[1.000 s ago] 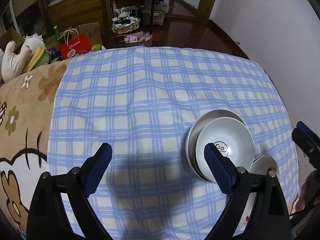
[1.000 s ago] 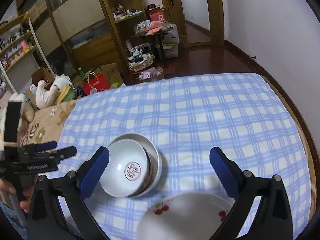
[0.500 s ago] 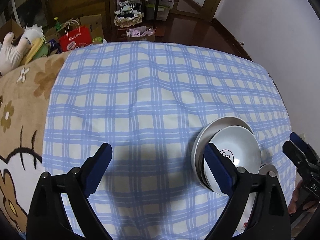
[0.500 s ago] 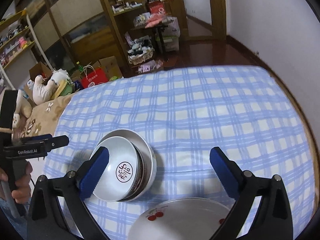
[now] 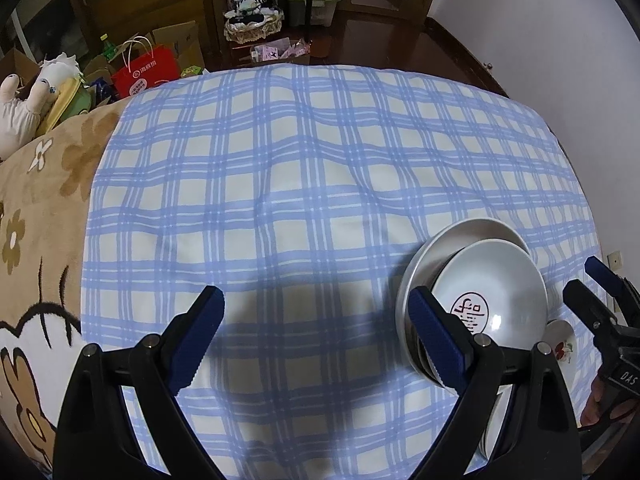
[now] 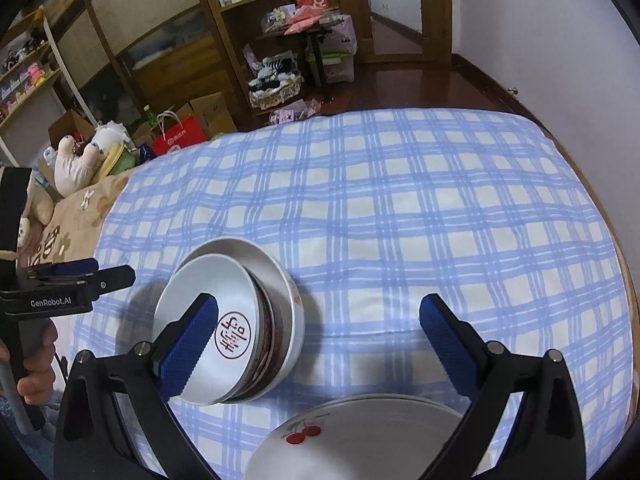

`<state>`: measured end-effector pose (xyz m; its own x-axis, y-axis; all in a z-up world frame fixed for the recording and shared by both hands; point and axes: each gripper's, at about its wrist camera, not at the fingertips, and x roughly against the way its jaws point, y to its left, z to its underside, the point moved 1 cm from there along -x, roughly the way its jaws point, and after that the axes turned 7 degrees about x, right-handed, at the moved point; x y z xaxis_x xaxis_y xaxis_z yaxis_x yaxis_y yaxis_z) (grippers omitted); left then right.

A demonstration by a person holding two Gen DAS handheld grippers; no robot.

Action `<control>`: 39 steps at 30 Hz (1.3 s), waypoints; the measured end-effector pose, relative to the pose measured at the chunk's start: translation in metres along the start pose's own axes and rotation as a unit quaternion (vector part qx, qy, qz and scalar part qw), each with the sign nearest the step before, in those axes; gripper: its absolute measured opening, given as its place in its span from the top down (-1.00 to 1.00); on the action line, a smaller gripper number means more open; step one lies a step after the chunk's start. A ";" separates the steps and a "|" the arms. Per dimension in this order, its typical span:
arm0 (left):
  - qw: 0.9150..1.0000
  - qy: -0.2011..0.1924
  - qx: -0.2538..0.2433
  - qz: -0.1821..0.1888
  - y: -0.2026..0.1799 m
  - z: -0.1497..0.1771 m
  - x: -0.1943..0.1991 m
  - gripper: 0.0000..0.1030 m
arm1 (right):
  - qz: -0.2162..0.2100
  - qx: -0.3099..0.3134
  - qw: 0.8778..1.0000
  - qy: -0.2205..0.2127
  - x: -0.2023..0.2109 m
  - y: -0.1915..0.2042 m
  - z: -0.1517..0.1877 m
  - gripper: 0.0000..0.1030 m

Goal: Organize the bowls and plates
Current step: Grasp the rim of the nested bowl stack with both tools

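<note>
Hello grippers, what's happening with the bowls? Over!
Left gripper open, empty. Right gripper open, empty. Bowls nested, tilted, beside cherry plate. Nothing blocking.

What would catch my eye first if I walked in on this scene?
Probably the leaning stack of bowls on the blue checked bedsheet, its top bowl showing a red round seal mark inside. Nearest the right camera lies a white plate with cherries, and both blue-padded grippers, left gripper and right gripper, hover open over the bed.

Home bedroom, checked bedsheet (image 5: 312,168), plush toy (image 6: 86,156), wooden shelving (image 6: 168,40), red shopping bag (image 5: 146,72)
</note>
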<state>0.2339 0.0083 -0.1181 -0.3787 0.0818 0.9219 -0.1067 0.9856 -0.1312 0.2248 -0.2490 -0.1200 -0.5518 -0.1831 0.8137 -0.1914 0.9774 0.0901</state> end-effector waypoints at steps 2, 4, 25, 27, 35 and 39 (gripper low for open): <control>1.000 0.001 0.001 0.000 0.001 -0.001 -0.001 -0.78 | 0.002 0.000 1.000 0.002 -0.002 0.000 0.001 -1.00; 1.000 0.003 0.002 -0.001 0.001 -0.001 -0.001 -0.78 | 0.001 -0.003 1.000 0.006 -0.004 -0.001 0.002 -1.00; 0.999 0.036 0.003 0.012 -0.004 0.000 -0.016 -0.78 | 0.021 -0.041 0.998 0.035 -0.017 -0.020 0.011 -1.00; 0.999 0.036 -0.004 0.005 -0.007 0.001 -0.017 -0.78 | 0.027 -0.038 0.998 0.035 -0.017 -0.018 0.011 -1.00; 0.999 0.049 -0.013 0.007 -0.012 0.001 -0.025 -0.78 | 0.027 -0.038 0.998 0.051 -0.023 -0.019 0.015 -1.00; 0.998 0.054 -0.013 0.007 -0.013 0.000 -0.028 -0.78 | 0.027 -0.037 0.997 0.058 -0.026 -0.019 0.016 -1.00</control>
<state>0.2460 -0.0063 -0.1421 -0.2792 0.1099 0.9539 -0.0775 0.9876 -0.1365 0.2302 -0.2646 -0.1519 -0.4613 -0.1199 0.8791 -0.1008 0.9915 0.0824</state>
